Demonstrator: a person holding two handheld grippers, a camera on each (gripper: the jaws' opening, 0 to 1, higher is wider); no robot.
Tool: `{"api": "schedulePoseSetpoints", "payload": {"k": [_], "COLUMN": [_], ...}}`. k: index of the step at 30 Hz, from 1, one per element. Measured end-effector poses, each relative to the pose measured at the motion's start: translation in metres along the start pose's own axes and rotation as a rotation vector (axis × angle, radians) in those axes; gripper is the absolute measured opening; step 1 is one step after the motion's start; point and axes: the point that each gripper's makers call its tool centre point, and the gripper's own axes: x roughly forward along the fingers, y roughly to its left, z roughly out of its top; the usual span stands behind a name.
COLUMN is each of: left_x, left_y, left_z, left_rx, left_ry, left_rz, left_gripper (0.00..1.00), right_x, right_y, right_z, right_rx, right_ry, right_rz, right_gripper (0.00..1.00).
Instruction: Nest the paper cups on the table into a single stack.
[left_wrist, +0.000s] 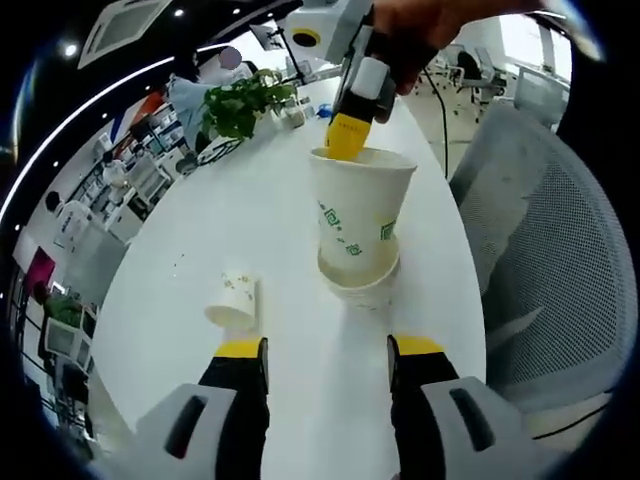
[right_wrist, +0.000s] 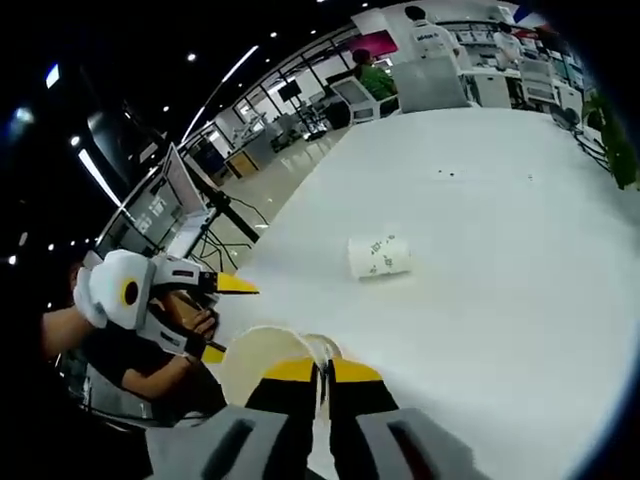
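Office room, white table (left_wrist: 200, 260). Right gripper (right_wrist: 325, 372) is pinched closed on the rim of the top cup (left_wrist: 360, 215), which sits nested in a short stack (left_wrist: 362, 285) near the table's chair-side edge. Left gripper (left_wrist: 327, 352) hangs open, holding nothing. One loose cup (left_wrist: 233, 303) lies tipped nearby. Likely next: let go, fetch that cup.

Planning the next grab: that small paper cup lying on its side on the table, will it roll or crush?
The small paper cup lies on its side, so a nudge would probably roll it in a curve. It looks thin and light, so likely crushable. The left claw is open.
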Motion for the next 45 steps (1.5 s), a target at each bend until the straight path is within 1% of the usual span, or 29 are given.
{"api": "schedulePoseSetpoints", "payload": {"k": [2,4,6,16,20,22,28,30,34,37,40,43,45], "left_x": [0.000,0.000,0.000,0.000,0.000,0.000,0.001,0.001,0.003,0.002,0.002,0.003,0.002], "left_y": [0.000,-0.001,-0.001,-0.002,-0.001,-0.001,-0.001,0.000,0.001,0.001,0.000,0.000,0.000], "left_z": [-0.001,-0.001,-0.002,-0.001,0.000,0.000,0.000,0.000,-0.002,-0.002,-0.003,-0.004,-0.003], "left_rx": [-0.001,0.001,0.002,0.004,0.003,0.002,0.001,0.001,0.001,0.001,0.001,0.001,0.000], "left_ry": [0.000,0.000,0.003,0.004,0.002,0.002,0.004,0.003,0.006,0.010,0.011,0.011,0.012], "left_rz": [0.000,0.000,0.000,-0.001,0.001,0.001,0.001,0.000,-0.001,-0.001,-0.004,-0.004,-0.004], "left_gripper": [0.46,0.46,0.46,0.46,0.46,0.46,0.46,0.46,0.46,0.46,0.46,0.46,0.46], "right_x": [-0.002,0.003,0.001,0.004,0.005,0.003,0.004,0.002,0.002,0.001,0.003,0.010,0.015], "right_y": [0.004,-0.003,0.004,0.007,0.003,0.007,-0.001,0.003,-0.002,0.000,0.002,0.005,0.004], "right_z": [-0.002,-0.002,-0.005,-0.003,-0.002,-0.003,-0.004,-0.005,-0.003,-0.004,-0.005,-0.006,-0.008], "right_rx": [0.003,0.007,0.005,0.008,0.012,0.014,0.021,0.022,0.023,0.025,0.028,0.026,0.025], "right_ry": [0.001,0.005,0.008,0.005,0.003,0.003,0.001,0.000,-0.002,-0.006,-0.004,-0.001,0.006], "right_rz": [0.002,0.003,0.001,0.009,0.007,0.006,0.004,0.006,0.005,0.003,0.002,0.016,0.016], "right_gripper": [0.00,0.00,0.00,0.02,0.02,0.02,0.02,0.02,0.03,0.03,0.03,0.03,0.03]}}
